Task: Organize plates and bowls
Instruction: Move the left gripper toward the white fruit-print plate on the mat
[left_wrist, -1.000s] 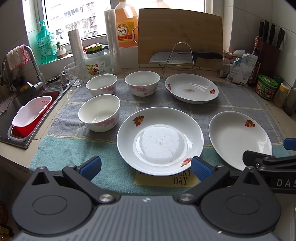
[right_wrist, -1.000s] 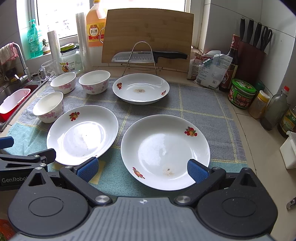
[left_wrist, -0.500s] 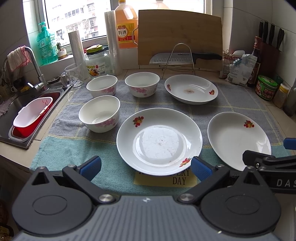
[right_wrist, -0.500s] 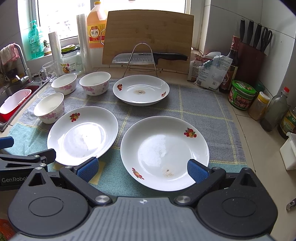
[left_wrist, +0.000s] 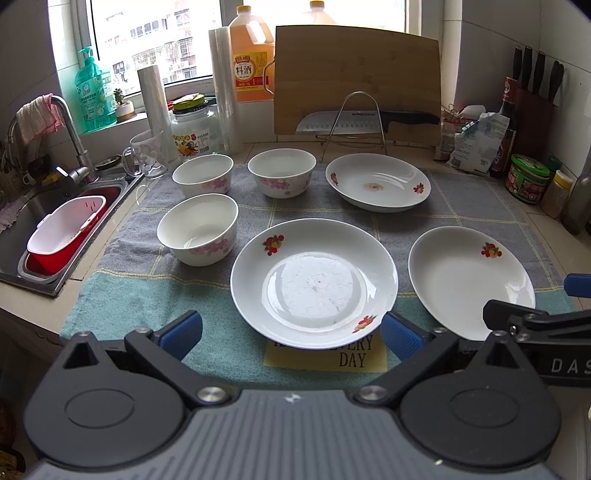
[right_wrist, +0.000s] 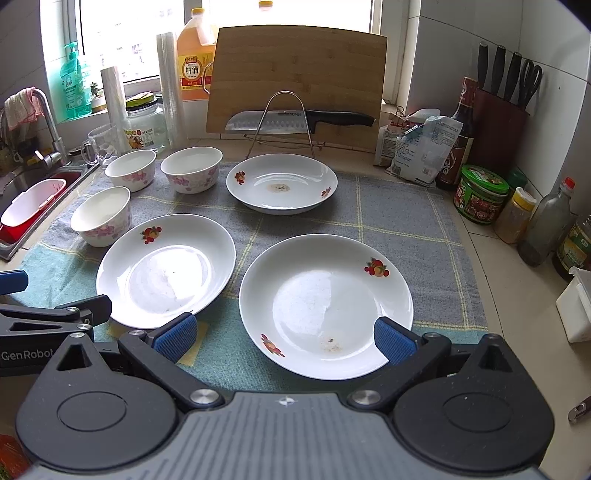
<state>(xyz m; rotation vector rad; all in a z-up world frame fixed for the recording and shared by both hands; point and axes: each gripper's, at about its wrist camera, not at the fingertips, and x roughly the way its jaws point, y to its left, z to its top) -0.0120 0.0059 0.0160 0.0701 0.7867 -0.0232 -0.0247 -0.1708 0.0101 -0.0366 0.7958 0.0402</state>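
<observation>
Left wrist view: the left gripper (left_wrist: 291, 332) hangs low over the near edge of the towel (left_wrist: 147, 295) on the worktop, fingers (left_wrist: 181, 334) spread wide and holding nothing. The middle plate (left_wrist: 314, 278), our landmark, lies flat between the fingertips' line of sight, just beyond them. Right of it, apart, is the right plate (left_wrist: 469, 280); behind it, the far plate (left_wrist: 378, 182). Left of the landmark stand three bowls, all mouth-up: the near bowl (left_wrist: 197, 229) close by, the left bowl (left_wrist: 202, 179) and the mid bowl (left_wrist: 282, 171) farther back. Nothing is stacked yet.

Right wrist view: the right gripper (right_wrist: 282, 338) is likewise wide open and empty, its fingers (right_wrist: 393, 339) hovering at the near rim of the right plate (right_wrist: 325, 310), which sits just right of the middle plate (right_wrist: 166, 269). The far plate (right_wrist: 282, 182) lies behind both; the bowls (right_wrist: 101, 214) are to the landmark's left.

The step in hand looks like a first pick, probably a plate by its near rim. To do it well, I would come in low, slide one finger under the lip where the towel gives, close on the rim and not the glossy well, then lift level and set it centred on the next plate.

Plates and bowls are round, so no long axis matters; all face upward, and any rim point serves.
</observation>
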